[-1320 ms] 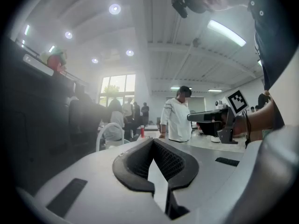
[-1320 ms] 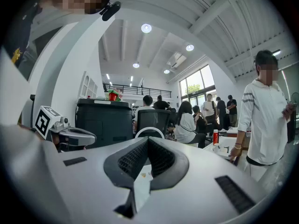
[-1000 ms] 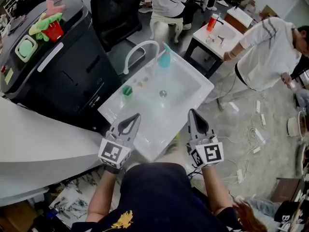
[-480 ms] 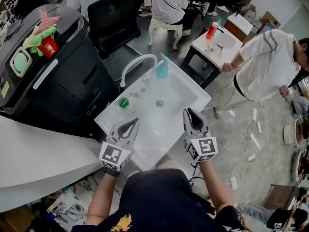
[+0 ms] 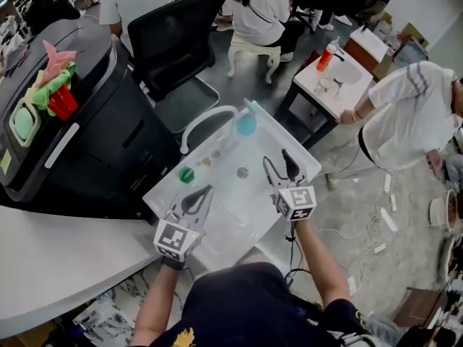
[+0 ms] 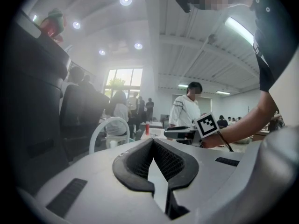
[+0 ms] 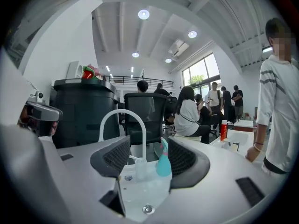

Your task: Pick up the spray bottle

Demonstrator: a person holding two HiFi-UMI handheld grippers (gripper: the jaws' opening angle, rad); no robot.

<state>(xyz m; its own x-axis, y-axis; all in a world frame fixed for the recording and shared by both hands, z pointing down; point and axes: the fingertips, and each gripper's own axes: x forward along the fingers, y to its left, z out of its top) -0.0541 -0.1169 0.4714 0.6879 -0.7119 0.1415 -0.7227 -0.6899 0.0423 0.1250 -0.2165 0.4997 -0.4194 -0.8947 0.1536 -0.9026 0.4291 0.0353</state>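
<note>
The teal spray bottle [image 5: 247, 123] stands upright at the sink's far end, right beside the curved white faucet [image 5: 205, 118]. My right gripper [image 5: 277, 157] hovers over the right side of the white sink [image 5: 295, 150], its jaws opening with nothing between them. Along those jaws the right gripper view shows the bottle [image 7: 163, 164] and the faucet [image 7: 122, 118] still some way ahead of the right gripper [image 7: 148, 141]. My left gripper [image 5: 208, 190] is shut and empty over the sink's near left part; in its own view the left gripper [image 6: 152, 141] has its tips together.
A small green object [image 5: 187, 174] and the drain [image 5: 242, 172] lie in the basin. A big black machine [image 5: 87, 129] with a red cup [image 5: 61, 103] stands left, a black chair [image 5: 181, 27] behind. A person in white [image 5: 405, 114] bends at a second table [image 5: 329, 74]. Cables [image 5: 376, 226] litter the floor.
Both grippers moved forward over the sink, the right one farther. The right jaws went from shut to spread apart. The left stayed shut.
</note>
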